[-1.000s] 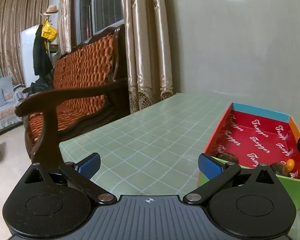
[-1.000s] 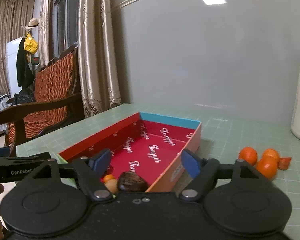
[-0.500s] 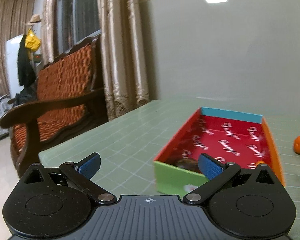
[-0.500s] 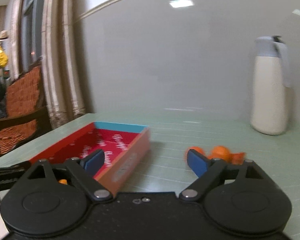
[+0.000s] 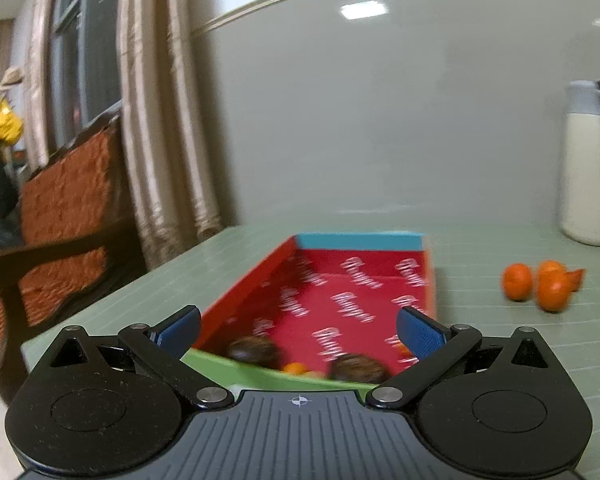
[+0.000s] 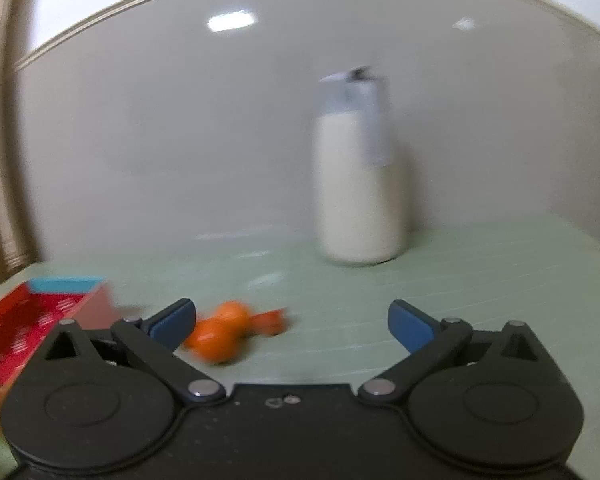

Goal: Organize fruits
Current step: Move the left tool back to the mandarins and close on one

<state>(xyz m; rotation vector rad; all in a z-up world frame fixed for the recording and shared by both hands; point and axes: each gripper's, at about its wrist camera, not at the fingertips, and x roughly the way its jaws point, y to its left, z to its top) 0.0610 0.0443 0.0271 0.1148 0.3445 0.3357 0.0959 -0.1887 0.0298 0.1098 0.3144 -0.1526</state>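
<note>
Both cameras had swung rightward since a second earlier: the box (image 5: 328, 300) now lay centred ahead of the left gripper (image 5: 298, 330), and the right gripper (image 6: 290, 326) had turned off the box toward the oranges (image 6: 224, 334) and the flask (image 6: 358, 184). Each gripper stood wide and held nothing. Inside the box, at its near end, lay two dark fruits (image 5: 252, 350) and a small orange one (image 5: 294, 368). Three or so oranges sat loose on the table (image 5: 500, 340), right of the box and apart from it. By this showing the sorting was partly done, with those oranges left to bring in.
</note>
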